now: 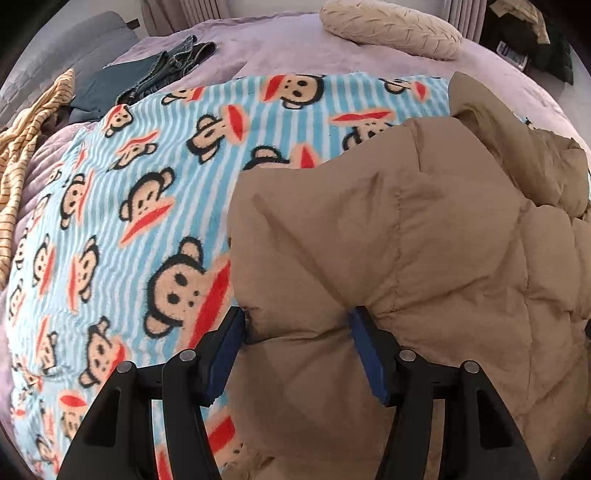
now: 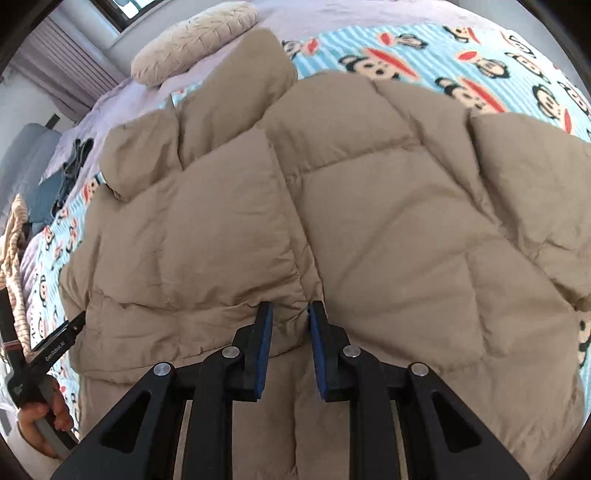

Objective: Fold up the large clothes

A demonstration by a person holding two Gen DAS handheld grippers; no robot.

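A puffy tan quilted jacket [image 1: 406,240] lies spread on a blue striped monkey-print blanket [image 1: 129,221] on the bed. My left gripper [image 1: 297,325] stands open over the jacket's left edge, and a thick bulge of the jacket sits between its blue pads [image 1: 229,343]. My right gripper [image 2: 290,310] points down at the jacket [image 2: 369,221] near its hem. Its jaws stand narrow, pinching a gathered ridge of the fabric. At the left edge of the right wrist view, one of the left gripper's fingers [image 2: 70,328] touches the jacket's side.
A beige pillow [image 1: 391,29] lies at the head of the lilac-covered bed [image 1: 295,48]. Dark jeans [image 1: 166,70] and a striped yellow garment [image 1: 22,147] lie at the far left. A person's hand [image 2: 40,417] holds the left gripper's handle.
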